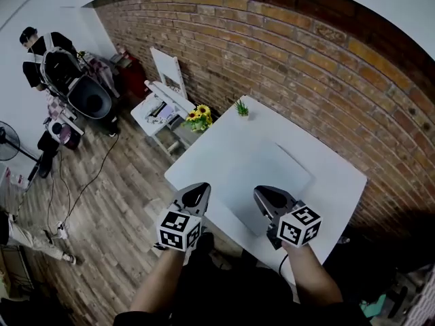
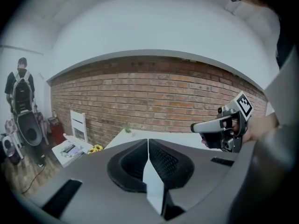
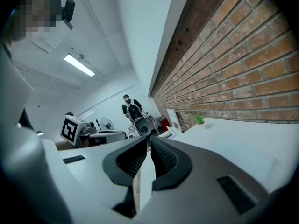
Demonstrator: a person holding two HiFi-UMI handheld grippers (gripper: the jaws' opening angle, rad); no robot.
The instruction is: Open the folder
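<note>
A pale white folder (image 1: 268, 172) lies flat and closed on the white table (image 1: 343, 185), which stands against the brick wall. Both grippers hover at the table's near edge, side by side, with nothing between their jaws. My left gripper (image 1: 199, 187) is just off the table's near left edge, its jaws pressed together (image 2: 148, 141). My right gripper (image 1: 266, 192) is over the folder's near edge, its tips a sliver apart (image 3: 149, 139). The left gripper view also shows the right gripper (image 2: 198, 127) from the side. Neither gripper touches the folder.
A small green plant (image 1: 242, 107) stands at the table's far corner. Sunflowers (image 1: 199, 114) and a low white stand (image 1: 160, 111) sit beyond the table's left end. A person with a pram (image 1: 51, 63) and a fan (image 1: 7, 141) are far left on the wooden floor.
</note>
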